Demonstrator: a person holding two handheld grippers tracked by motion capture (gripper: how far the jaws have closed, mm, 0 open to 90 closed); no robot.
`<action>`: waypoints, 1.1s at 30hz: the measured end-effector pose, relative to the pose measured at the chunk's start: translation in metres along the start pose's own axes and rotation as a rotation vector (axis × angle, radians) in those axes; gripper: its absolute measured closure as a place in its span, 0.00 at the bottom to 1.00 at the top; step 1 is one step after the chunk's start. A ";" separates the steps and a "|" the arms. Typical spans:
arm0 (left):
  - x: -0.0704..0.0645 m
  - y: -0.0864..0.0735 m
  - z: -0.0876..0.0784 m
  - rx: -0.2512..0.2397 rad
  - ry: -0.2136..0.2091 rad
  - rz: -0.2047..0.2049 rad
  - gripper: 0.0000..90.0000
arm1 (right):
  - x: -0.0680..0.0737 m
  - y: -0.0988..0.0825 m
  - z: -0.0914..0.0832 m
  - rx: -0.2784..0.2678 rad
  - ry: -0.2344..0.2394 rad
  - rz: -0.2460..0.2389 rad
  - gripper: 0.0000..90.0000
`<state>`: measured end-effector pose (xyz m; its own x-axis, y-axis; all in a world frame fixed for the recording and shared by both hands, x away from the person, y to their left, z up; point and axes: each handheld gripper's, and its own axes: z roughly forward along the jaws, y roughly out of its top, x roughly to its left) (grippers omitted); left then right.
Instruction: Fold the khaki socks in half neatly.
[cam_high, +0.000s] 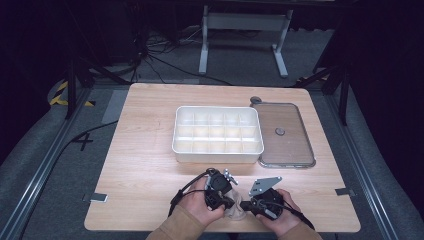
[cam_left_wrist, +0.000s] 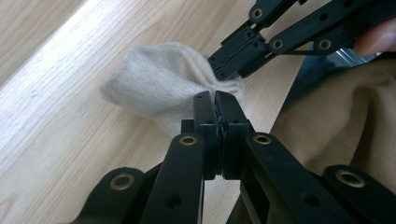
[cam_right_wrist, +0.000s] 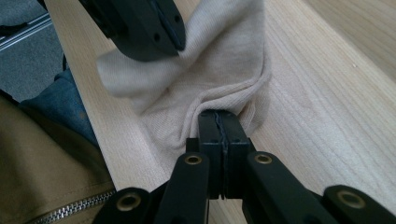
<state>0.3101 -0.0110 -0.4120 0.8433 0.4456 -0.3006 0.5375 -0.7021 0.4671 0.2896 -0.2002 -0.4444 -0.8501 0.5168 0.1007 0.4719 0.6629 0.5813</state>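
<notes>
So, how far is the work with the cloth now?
Done: the lid lies beside the open white divided box. In hand: left tongs and right tongs both pinch the beige knitted cloth at the table's near edge. Left: the box compartments look empty, so nothing seems stored yet.

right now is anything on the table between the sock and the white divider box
Nothing visible is. The sock lies at the near edge, pinched by the left hand-held gripper and the right hand-held gripper. Bare wood runs from it to the box. The clear lid lies right of the box, off that line.
</notes>
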 end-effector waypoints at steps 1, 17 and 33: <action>0.000 0.000 0.001 0.004 -0.004 0.003 0.98 | 0.000 0.000 0.000 0.001 0.004 0.003 1.00; -0.003 0.002 0.018 0.002 -0.047 0.013 0.98 | -0.003 -0.001 0.002 -0.011 0.036 0.035 1.00; 0.000 0.001 0.022 0.000 -0.073 0.004 0.98 | -0.003 0.012 -0.025 -0.169 0.017 0.030 1.00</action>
<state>0.3102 -0.0243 -0.4301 0.8429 0.4009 -0.3589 0.5342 -0.7040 0.4681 0.2925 -0.2071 -0.4176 -0.8406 0.5252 0.1327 0.4524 0.5459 0.7053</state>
